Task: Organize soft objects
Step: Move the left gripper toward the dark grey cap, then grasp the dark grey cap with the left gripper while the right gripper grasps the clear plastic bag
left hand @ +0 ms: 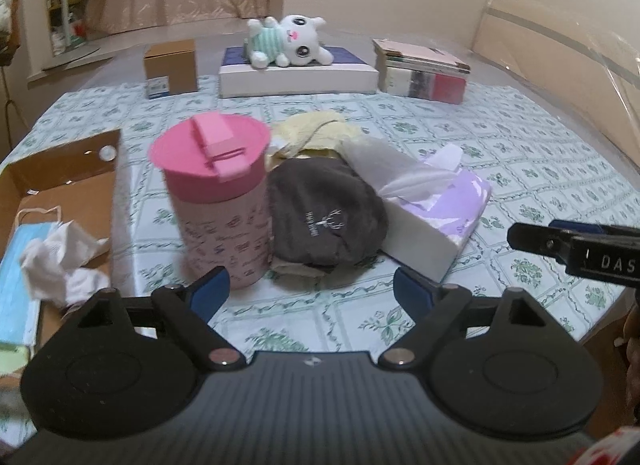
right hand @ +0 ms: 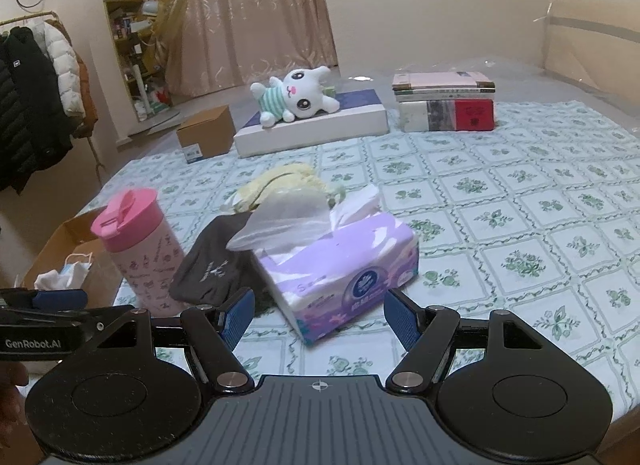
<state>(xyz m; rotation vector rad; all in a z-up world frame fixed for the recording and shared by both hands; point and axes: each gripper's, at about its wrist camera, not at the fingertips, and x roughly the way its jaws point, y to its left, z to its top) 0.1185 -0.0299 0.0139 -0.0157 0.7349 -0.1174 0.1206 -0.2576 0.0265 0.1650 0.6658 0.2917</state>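
Both grippers are held low at the near edge of a bench (right hand: 520,201) covered with a green floral checked cloth. The left gripper (left hand: 312,291) is seen with its blue-padded fingers spread apart and nothing between them; the right gripper (right hand: 318,315) is likewise spread wide and empty, just near of a purple tissue pack (right hand: 344,265).

A dark grey beanie (left hand: 326,217) with a small white deer emblem is lying in the middle of the bench, touching a pink lidded tumbler (left hand: 218,201) on its left and the tissue pack on its right. A pale yellow cloth (left hand: 312,133) is bunched just beyond the beanie. At the left edge an open cardboard box (left hand: 64,169) is seen, with a blue face mask (left hand: 20,265) and crumpled white tissue (left hand: 60,261) inside.

At the far side a white plush bunny (right hand: 296,99) in a striped green top is lying on a flat white box (right hand: 320,127). A small brown carton (right hand: 206,137) is placed to its left and a stack of books (right hand: 446,103) to its right
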